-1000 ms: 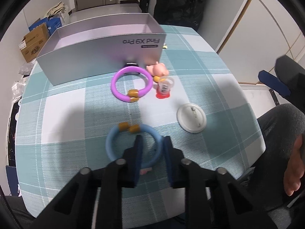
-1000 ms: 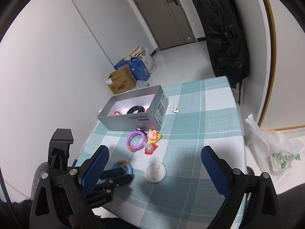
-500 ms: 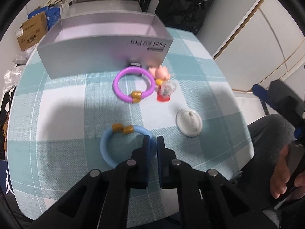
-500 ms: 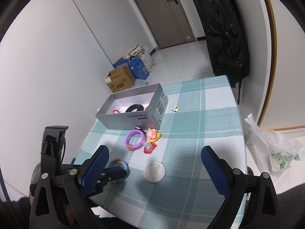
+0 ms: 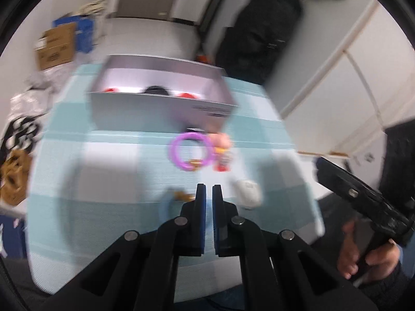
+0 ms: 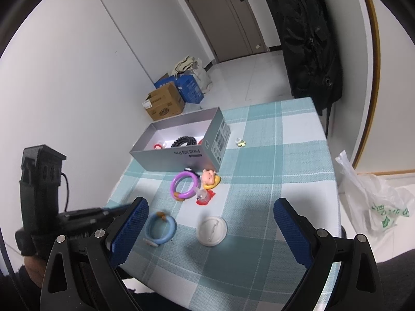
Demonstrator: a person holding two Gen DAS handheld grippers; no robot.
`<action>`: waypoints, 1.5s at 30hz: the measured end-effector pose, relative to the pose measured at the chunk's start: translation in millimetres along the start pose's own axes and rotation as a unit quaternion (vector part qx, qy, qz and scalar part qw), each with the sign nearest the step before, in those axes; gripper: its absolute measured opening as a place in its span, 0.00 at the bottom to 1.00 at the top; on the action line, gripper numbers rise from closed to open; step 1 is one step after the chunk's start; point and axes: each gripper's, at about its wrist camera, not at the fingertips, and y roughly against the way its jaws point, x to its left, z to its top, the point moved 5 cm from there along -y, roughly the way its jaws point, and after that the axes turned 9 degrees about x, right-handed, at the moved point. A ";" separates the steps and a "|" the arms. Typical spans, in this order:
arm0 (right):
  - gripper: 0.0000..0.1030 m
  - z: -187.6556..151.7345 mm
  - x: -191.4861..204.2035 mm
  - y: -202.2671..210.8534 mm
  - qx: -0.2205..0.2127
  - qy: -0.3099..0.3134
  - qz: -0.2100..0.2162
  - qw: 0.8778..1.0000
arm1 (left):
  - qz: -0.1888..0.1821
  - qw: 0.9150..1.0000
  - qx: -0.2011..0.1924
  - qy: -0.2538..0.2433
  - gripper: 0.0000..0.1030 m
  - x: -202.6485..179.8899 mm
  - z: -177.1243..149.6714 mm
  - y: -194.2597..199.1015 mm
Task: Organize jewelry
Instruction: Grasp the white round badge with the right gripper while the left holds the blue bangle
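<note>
Blue bracelet (image 6: pixel 160 228) is pinched in the nearly closed left hand-held gripper (image 5: pixel 209 189); right hand-held gripper (image 6: pixel 210 213) gapes empty.

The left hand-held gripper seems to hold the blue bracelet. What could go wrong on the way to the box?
1. The left hand-held gripper appears to pinch only one edge of the blue bracelet, and its view is motion-blurred; a fast swing could shake it loose.
2. The purple bracelet and pig toy lie right before the box wall; a low carry might knock them.
</note>
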 end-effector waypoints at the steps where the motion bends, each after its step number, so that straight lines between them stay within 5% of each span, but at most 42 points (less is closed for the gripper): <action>1: 0.95 -1.1 1.3 -3.1 0.006 0.002 0.002 1.000 | 0.007 1.000 0.009 0.004 0.02 4.3 -1.6 -3.3; 4: 0.95 -4.5 6.9 -11.4 0.023 0.012 0.005 1.000 | 0.047 0.998 0.037 0.004 0.10 14.4 -9.7 -13.4; 8: 0.95 -10.3 18.2 -24.1 0.046 0.037 0.003 0.998 | 0.044 0.999 0.031 -0.005 0.49 13.2 -12.1 -10.5; 12: 0.95 -13.2 25.9 -30.2 0.054 0.058 -0.002 0.997 | 0.046 0.998 0.037 -0.004 0.58 14.2 -11.8 -13.7; 16: 0.95 -12.9 25.7 -33.0 0.058 0.057 0.002 0.997 | 0.062 0.994 0.085 -0.015 0.58 11.8 -16.1 -36.0; 23: 0.95 -9.4 18.6 -30.3 0.054 0.041 0.005 0.998 | 0.096 0.991 0.078 -0.054 0.59 -7.9 -10.8 -51.0; 29: 0.95 -7.1 2.8 -29.1 0.058 0.009 0.002 0.998 | 0.139 0.983 0.075 -0.094 0.73 -20.4 -12.0 -61.5; 34: 0.95 -6.6 -1.8 -29.3 0.060 0.001 0.006 0.998 | 0.128 0.985 0.079 -0.082 0.71 -14.6 -7.8 -60.0; 37: 0.95 -8.8 -1.7 -31.8 0.067 0.006 0.004 0.998 | 0.136 0.985 0.075 -0.079 0.56 -10.7 -6.2 -56.4; 45: 0.94 -23.9 6.4 -54.7 0.117 0.046 -0.020 0.992 | 0.085 0.993 0.074 -0.040 0.56 0.0 -0.3 -51.6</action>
